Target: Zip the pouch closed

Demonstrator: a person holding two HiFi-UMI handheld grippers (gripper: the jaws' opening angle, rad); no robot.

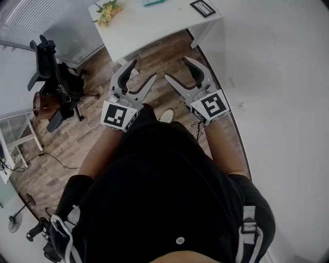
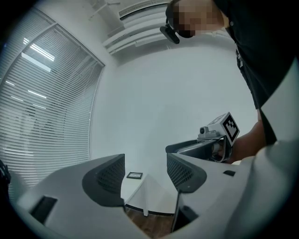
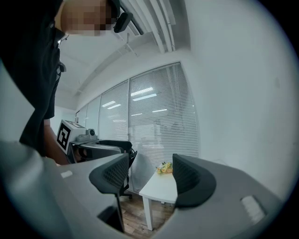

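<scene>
No pouch shows clearly. A teal object (image 1: pixel 154 2) lies on the white table (image 1: pixel 154 25) at the frame's top edge, cut off; I cannot tell what it is. My left gripper (image 1: pixel 144 70) and right gripper (image 1: pixel 176 69) are held side by side in the air in front of the person's body, short of the table. Both are open and empty. In the left gripper view the gripper (image 2: pixel 145 175) points at the table corner (image 2: pixel 140 191), with the right gripper (image 2: pixel 215 140) beside it. In the right gripper view the gripper (image 3: pixel 150 179) frames the table (image 3: pixel 161 186).
Yellow flowers (image 1: pixel 106 11) and a black-framed card (image 1: pixel 202 7) sit on the table. A black office chair (image 1: pixel 54 77) stands on the wooden floor at left, before window blinds (image 3: pixel 154 121). A white wall (image 1: pixel 277 77) runs along the right.
</scene>
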